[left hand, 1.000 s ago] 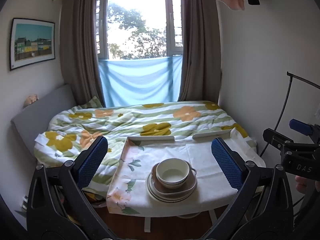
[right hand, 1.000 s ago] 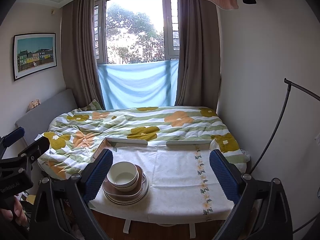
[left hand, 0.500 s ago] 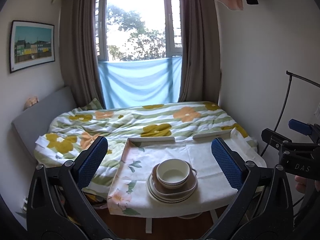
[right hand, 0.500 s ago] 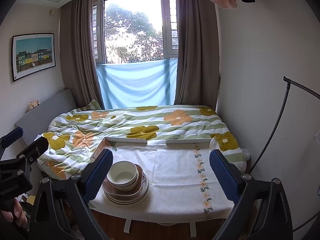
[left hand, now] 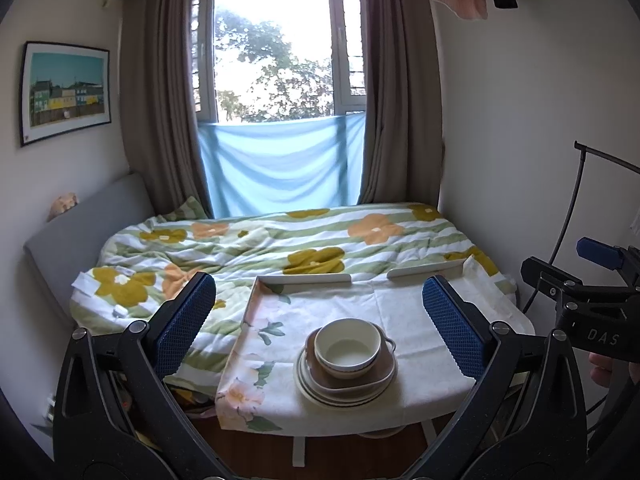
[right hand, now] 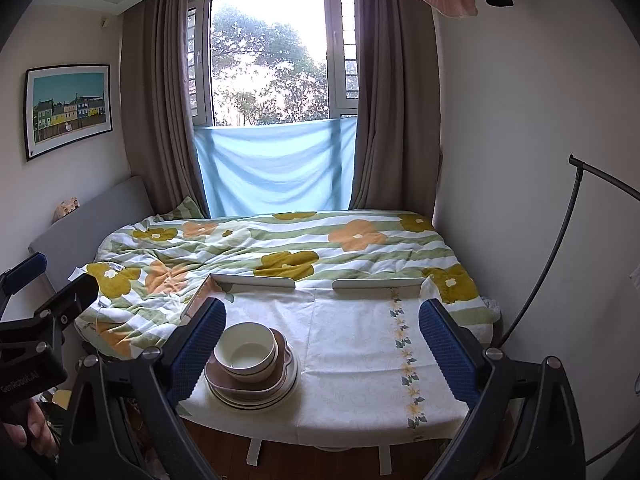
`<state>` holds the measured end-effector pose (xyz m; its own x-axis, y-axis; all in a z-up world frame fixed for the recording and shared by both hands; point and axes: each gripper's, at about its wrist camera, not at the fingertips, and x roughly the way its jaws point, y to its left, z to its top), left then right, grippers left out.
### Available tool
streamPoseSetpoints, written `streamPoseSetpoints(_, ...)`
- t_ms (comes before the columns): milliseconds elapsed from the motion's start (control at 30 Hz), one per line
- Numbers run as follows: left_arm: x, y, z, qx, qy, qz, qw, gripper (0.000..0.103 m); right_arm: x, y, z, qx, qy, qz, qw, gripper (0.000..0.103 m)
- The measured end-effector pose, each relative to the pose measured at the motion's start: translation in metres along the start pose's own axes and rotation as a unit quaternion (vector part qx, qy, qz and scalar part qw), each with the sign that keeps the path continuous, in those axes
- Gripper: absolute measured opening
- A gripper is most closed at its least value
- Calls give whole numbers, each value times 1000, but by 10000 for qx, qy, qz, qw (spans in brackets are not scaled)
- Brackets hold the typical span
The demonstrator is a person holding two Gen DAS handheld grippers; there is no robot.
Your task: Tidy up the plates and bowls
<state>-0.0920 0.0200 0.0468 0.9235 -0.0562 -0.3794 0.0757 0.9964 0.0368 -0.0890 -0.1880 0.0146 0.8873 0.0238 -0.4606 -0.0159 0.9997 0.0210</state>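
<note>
Jaws of the left gripper point(left hand: 320, 322) and right gripper point(right hand: 323, 340) gape wide, empty. Beyond them a bowl point(left hand: 347, 347) tops stacked plates point(left hand: 344, 394) on the table point(left hand: 404, 312).

Your left tool point(left hand: 320, 320), blue-padded fingers point(left hand: 182, 322) spread wide, nothing between them, your right tool point(right hand: 320, 334) likewise spread and unloaded, both level, side by side

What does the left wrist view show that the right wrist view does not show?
Only the left wrist view shows the tablecloth's pink flowers and the right claw's body beside it. Only the right wrist view shows the cloth's flower border strip and the left claw's body. Both show the cream bowl on the stacked plates, with both claws open.
</note>
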Motion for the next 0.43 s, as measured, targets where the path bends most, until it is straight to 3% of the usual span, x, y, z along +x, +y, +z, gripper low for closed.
streamPoseSetpoints(433, 7, 7, 3, 4, -213, 112, 9997, 103, 1, 1, -1, 4, 26, -21, 10000, 96)
